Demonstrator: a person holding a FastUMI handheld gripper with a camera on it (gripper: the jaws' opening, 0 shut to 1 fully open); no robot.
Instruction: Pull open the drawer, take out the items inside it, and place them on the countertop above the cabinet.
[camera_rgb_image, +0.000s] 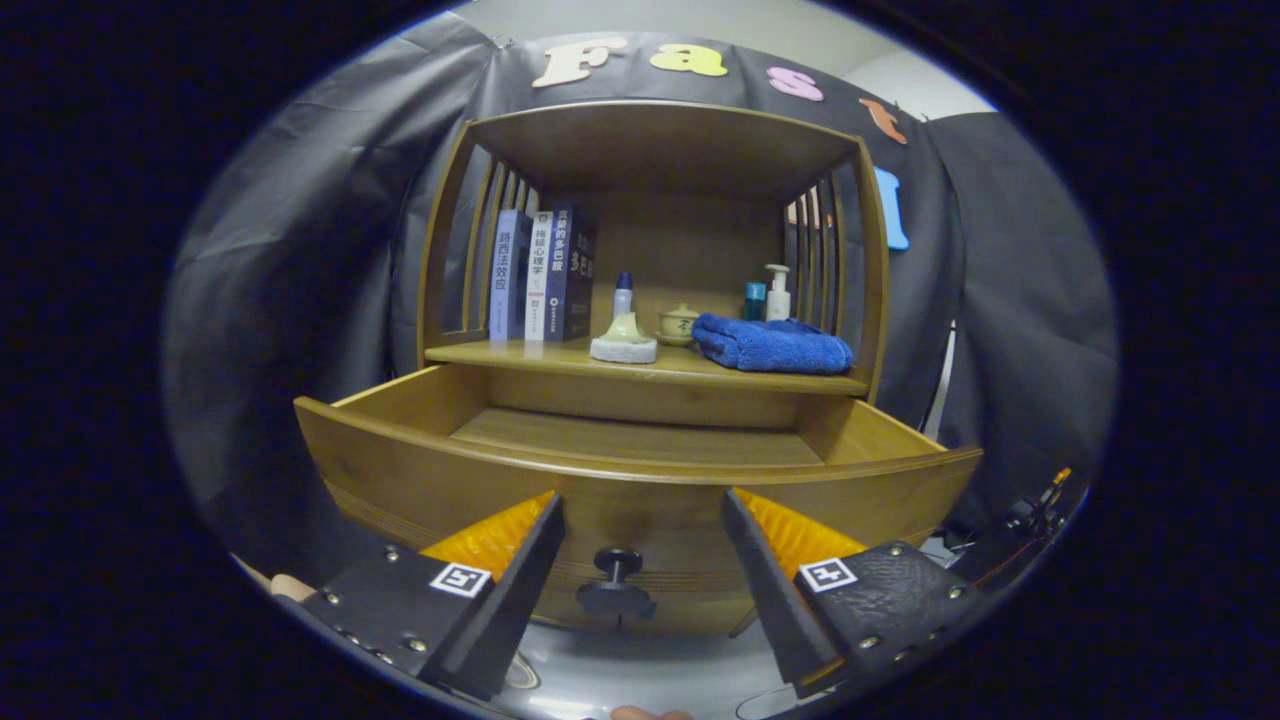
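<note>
The wooden cabinet's drawer (640, 480) is pulled out toward me. What shows of its inside is bare wood; the front of the bottom is hidden behind the drawer's front panel. A dark round knob (617, 563) sits on that panel, between my fingers and a little beyond their tips. My gripper (642, 515) is open with nothing between its fingers. On the countertop (560, 358) above the drawer lie a folded blue towel (772, 343) and a pale ornament on a white base (624, 341).
Several books (545, 276) stand at the countertop's left. Behind the ornament are a small bottle (622, 294), a lidded cup (679, 322), a teal jar (754, 299) and a pump bottle (778, 292). Slatted side walls and a wooden roof enclose the shelf.
</note>
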